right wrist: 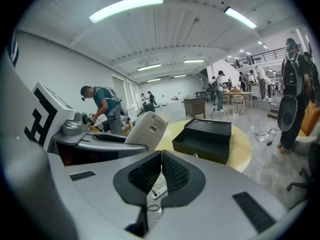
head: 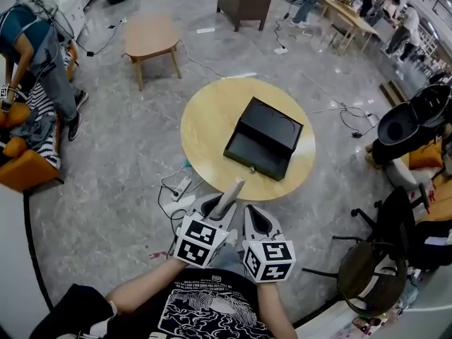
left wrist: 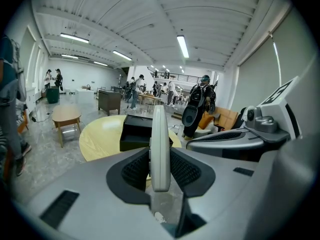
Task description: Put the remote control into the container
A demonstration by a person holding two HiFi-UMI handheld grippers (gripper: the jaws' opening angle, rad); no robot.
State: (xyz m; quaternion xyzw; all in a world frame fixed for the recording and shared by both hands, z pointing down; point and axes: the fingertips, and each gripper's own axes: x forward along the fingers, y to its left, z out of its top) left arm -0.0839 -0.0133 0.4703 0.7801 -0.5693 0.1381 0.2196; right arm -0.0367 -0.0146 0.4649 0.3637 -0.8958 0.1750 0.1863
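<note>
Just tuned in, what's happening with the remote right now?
A person holds a gripper in each hand. The left gripper is clamped on the pale remote control, which sticks out edge-on toward the round table. The right gripper beside it is shut and empty. The black container sits open on that table, ahead of both grippers; the remote is not yet in it.

Above the near rim of the round table [head: 201,129] only open air is seen, and nothing stands in the way. A broad bare strip of tabletop is left to the left of and in front of the black container [head: 258,152]. Its front tray lies open upward, while its rear part [head: 274,122] rises higher and blocks the far side. Below the near rim, the floor is cluttered by 1 power strip [head: 182,186] and cables [head: 167,198]. A dark chair [head: 364,277] stands well apart at the right.
</note>
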